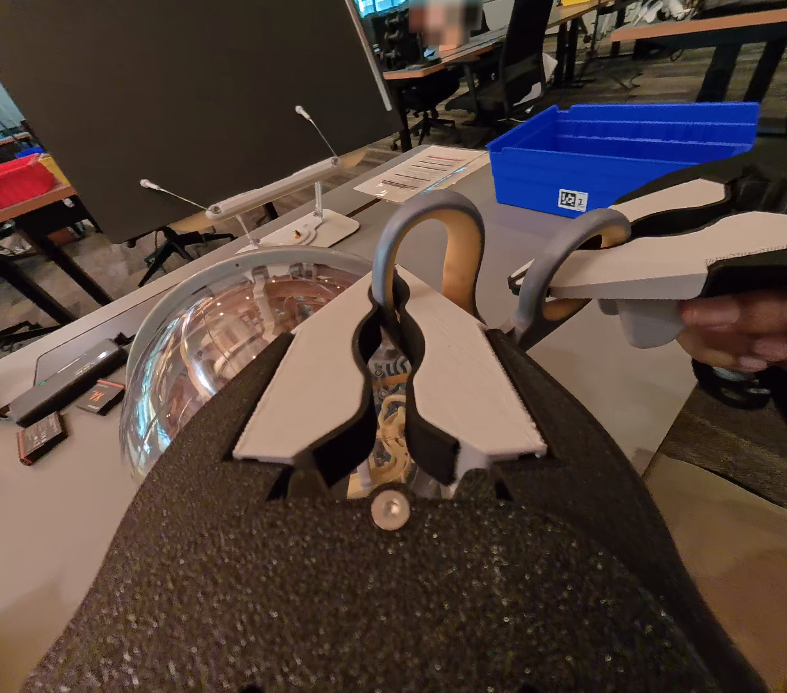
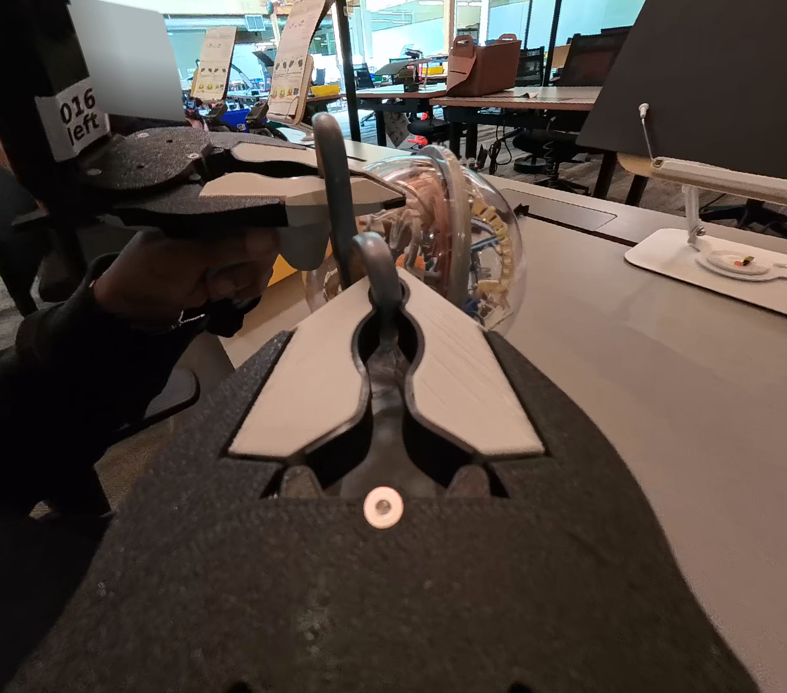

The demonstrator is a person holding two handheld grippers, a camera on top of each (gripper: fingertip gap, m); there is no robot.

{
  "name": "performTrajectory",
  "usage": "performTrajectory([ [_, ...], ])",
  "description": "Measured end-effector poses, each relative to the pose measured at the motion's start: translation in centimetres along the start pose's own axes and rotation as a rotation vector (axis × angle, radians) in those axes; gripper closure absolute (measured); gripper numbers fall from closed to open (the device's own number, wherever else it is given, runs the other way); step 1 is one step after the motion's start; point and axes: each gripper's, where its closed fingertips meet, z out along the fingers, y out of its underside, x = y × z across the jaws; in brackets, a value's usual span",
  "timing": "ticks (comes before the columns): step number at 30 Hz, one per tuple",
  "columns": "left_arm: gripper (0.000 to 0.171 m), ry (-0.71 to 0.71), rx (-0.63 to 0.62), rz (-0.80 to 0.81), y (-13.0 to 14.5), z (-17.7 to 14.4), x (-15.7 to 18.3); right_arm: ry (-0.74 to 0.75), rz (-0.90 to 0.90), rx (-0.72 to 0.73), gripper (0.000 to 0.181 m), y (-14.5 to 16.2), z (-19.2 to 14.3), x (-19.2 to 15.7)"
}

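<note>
A pair of scissors with grey handles and tan lining is held between both grippers. My left gripper (image 1: 389, 289) is shut on the large handle loop (image 1: 426, 198). My right gripper (image 2: 385, 289) is shut on the small handle loop (image 2: 374, 246). In the left wrist view the right gripper (image 1: 566, 259) comes in from the right and clamps the small loop (image 1: 553, 246). In the right wrist view the left gripper (image 2: 362, 183) comes in from the left on the large loop (image 2: 330, 161). The blades are hidden below the fingers. A clear plastic maze ball (image 1: 204, 332) sits just beyond the scissors, also in the right wrist view (image 2: 481, 229).
A grey table (image 2: 639, 396) holds a blue bin (image 1: 596, 161), a white stand with two thin rods (image 1: 277, 191), a printed sheet (image 1: 421, 174) and small black devices (image 1: 64, 383). A black panel (image 1: 170, 76) stands behind. A person's hands (image 2: 183, 276) grip the handles. One gripper's finger ends stand about 5 cm off the other's.
</note>
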Motion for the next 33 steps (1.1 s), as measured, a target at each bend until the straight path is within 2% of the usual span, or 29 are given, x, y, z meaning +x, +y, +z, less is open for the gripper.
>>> performTrajectory([
  [4, 0.171, -0.02, -0.008, 0.0, 0.0, 0.2, -0.1, 0.007, 0.014, 0.01, 0.181, -0.1, 0.1, 0.2],
  [8, 0.171, -0.065, -0.034, 0.066, 0.1, 0.4, 0.2, 0.012, 0.031, 0.015, 0.181, 0.1, 0.3, 0.6],
  [22, 0.171, -0.098, -0.024, 0.062, 0.1, 0.9, -0.1, 0.045, 0.01, 0.015, 0.181, -0.2, 0.8, 1.4],
  [33, 0.171, -0.063, 0.018, 0.075, -0.5, 0.2, -0.4, -0.024, -0.069, -0.016, 0.181, -0.1, 0.6, 0.5],
])
